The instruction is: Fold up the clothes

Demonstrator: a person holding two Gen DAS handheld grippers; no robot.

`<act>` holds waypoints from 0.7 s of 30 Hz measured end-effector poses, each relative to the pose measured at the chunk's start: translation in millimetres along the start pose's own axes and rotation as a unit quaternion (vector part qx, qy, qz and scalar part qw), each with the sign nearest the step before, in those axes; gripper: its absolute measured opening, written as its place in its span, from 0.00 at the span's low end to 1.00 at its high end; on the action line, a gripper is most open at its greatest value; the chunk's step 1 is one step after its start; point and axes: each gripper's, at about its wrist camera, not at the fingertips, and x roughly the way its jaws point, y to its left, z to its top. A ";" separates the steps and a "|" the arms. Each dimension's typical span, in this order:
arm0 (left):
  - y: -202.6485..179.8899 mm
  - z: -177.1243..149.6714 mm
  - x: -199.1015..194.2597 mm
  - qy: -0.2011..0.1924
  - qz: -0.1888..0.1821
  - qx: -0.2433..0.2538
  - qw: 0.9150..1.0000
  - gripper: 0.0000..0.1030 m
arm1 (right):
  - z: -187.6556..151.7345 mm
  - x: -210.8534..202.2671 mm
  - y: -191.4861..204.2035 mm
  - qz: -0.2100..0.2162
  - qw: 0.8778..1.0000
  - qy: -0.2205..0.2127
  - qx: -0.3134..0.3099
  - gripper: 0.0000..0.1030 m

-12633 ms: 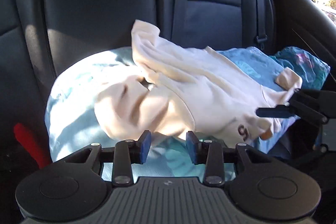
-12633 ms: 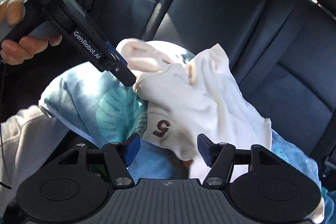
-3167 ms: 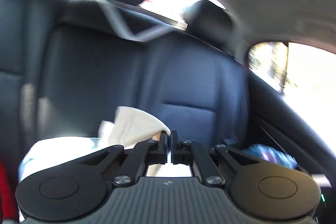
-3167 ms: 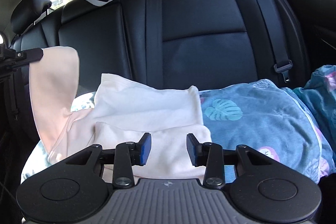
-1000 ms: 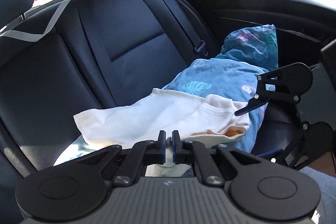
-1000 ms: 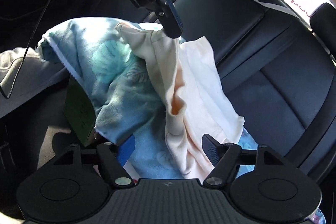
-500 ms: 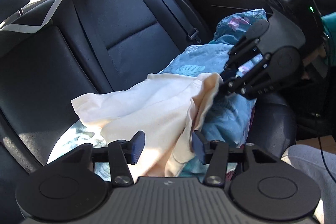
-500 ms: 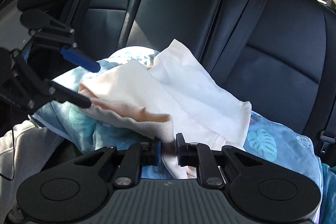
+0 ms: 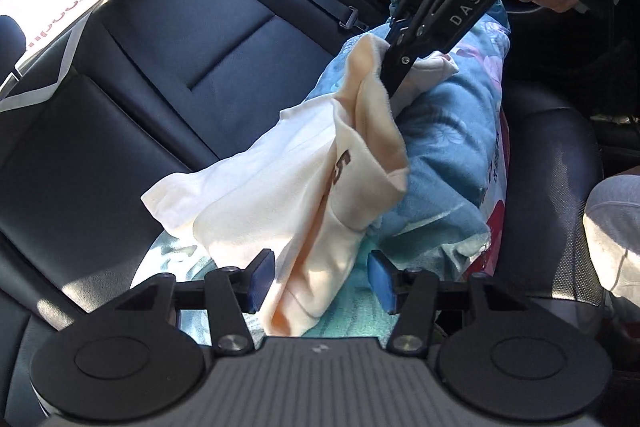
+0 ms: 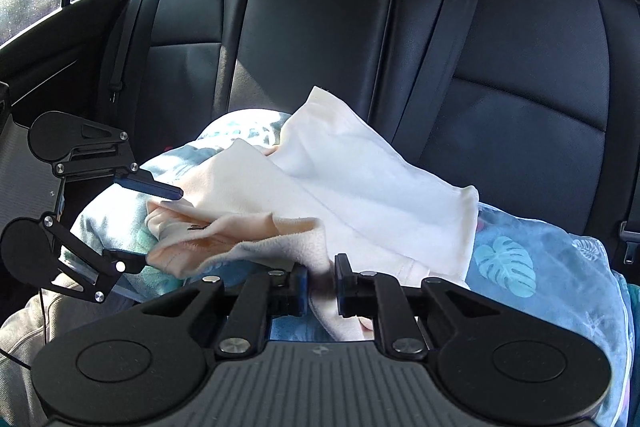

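Observation:
A cream shirt (image 9: 280,187) with a dark "5" print lies half-folded on a blue leaf-print blanket (image 9: 452,147) on the car's back seat. My right gripper (image 10: 321,285) is shut on the shirt's (image 10: 360,187) near edge; in the left wrist view it (image 9: 390,67) lifts a corner of the shirt up. My left gripper (image 9: 320,279) is open, with a hanging fold of the shirt lying between its pads. It also shows at the left of the right wrist view (image 10: 160,227), jaws spread beside the shirt.
Black leather seat backs (image 10: 320,47) rise behind the pile, with a seat-belt buckle (image 9: 352,17) at the far side. The blanket (image 10: 540,267) covers the seat cushion. The person's grey-trousered knee (image 9: 612,227) is at the right.
My right gripper has kept its hold on the shirt's edge and lifted it higher. My left gripper has stayed open, and the shirt's fold now hangs between its pads.

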 end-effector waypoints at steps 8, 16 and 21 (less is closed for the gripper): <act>9.1 2.1 0.8 -0.003 0.003 0.002 1.000 0.08 | -0.6 -3.5 6.1 -0.012 1.000 -0.018 -0.002 0.12; 45.5 30.3 -52.3 -0.067 0.029 -0.034 0.997 0.05 | 20.4 -53.4 15.9 -0.022 0.996 -0.086 -0.028 0.11; 53.8 45.5 -100.7 -0.096 0.013 0.000 0.995 0.05 | 37.6 -95.3 27.9 -0.020 0.990 -0.125 -0.063 0.11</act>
